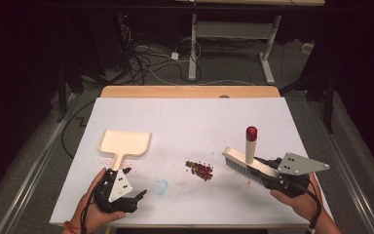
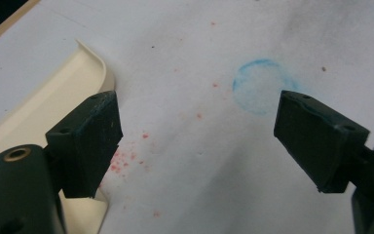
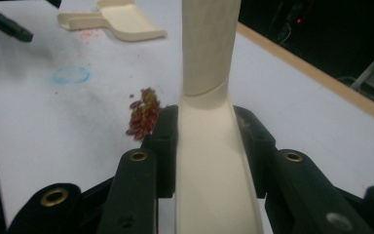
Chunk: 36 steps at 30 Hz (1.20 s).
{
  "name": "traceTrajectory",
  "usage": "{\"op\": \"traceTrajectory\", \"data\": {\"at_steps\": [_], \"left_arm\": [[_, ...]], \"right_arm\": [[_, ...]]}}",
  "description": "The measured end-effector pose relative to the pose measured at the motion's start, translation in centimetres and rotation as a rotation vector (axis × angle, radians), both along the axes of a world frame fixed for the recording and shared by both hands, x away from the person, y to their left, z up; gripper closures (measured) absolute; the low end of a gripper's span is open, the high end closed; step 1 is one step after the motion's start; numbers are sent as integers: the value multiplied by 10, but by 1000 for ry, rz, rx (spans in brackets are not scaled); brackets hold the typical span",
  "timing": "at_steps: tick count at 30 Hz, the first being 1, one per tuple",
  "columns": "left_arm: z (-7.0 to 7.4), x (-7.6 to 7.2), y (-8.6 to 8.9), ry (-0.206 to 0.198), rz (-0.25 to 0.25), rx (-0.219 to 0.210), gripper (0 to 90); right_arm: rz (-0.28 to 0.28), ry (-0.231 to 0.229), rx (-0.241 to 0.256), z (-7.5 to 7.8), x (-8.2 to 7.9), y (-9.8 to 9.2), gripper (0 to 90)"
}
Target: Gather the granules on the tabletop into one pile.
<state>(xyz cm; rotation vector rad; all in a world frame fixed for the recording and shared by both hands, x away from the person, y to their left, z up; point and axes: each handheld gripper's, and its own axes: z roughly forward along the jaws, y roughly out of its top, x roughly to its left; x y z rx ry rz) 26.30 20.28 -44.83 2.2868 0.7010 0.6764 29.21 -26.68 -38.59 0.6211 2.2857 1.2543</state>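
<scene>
right gripper (image 1: 272, 171): clamped on brush (image 1: 246, 163) back | debris pile (image 1: 199, 169): just left of it | left gripper (image 2: 195, 141): jaws wide, empty | dustpan (image 1: 125, 142): handle just ahead

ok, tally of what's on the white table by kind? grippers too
Dustpan: 1, cream, lying flat
Brush: 1, cream with a red-capped handle, shut in the right gripper
Pile of reddish bits: 1
Blue ring mark: 1
Grippers: 2, the left gripper open beside the dustpan
Total: 6
</scene>
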Motion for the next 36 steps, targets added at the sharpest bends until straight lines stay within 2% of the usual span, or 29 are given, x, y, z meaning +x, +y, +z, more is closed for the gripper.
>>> {"op": "traceTrajectory", "data": {"at_steps": [2, 5, 8, 11, 13, 17, 19, 21, 23, 25, 27, 28, 29, 31, 32, 34, 36], "left_arm": [[0, 0, 1, -3, 4, -4, 165], [1, 0, 1, -2, 7, 0, 164], [1, 0, 0, -4, 2, 0, 164], [0, 1, -1, -1, -2, 4, 164], [0, 2, -2, 1, -5, 4, 164], [0, 3, -3, 5, -8, 4, 164], [0, 3, -3, 5, -9, 3, 164], [0, 4, -2, 0, -10, 8, 164], [1, 4, -2, -4, -6, 6, 164], [2, 4, -1, -3, -6, 5, 164], [1, 5, -1, -3, -8, 9, 164], [1, 5, -1, -3, -10, 11, 164], [1, 5, -2, -2, -10, 14, 164], [0, 5, -3, -2, -13, 18, 164], [0, 4, -3, 0, -14, 18, 164], [-1, 4, -4, 5, -14, 16, 164], [-1, 5, -5, 11, -17, 20, 163]], "right_arm": [[-6, 24, 0, -2, -4, -6, 666], [8, 76, 27, -4, -9, -15, 665], [26, 157, 98, -8, -11, -22, 667], [12, 193, 88, -14, -10, -24, 667], [-8, 224, 103, -18, -4, -26, 668], [-75, 274, 134, -23, 12, -32, 668], [-112, 312, 175, -26, 21, -35, 667], [-170, 336, 216, -32, 28, -38, 665], [-242, 355, 236, -40, 35, -41, 633], [-317, 359, 222, -44, 42, -45, 533], [-381, 325, 205, -43, 48, -51, 441], [-425, 296, 161, -42, 51, -54, 434], [-446, 253, 123, -41, 52, -57, 437], [-458, 208, 102, -42, 54, -63, 440], [-478, 190, 73, -43, 55, -64, 442], [-477, 195, 49, -47, 58, -66, 474], [-488, 244, 16, -50, 67, -65, 525]]}}
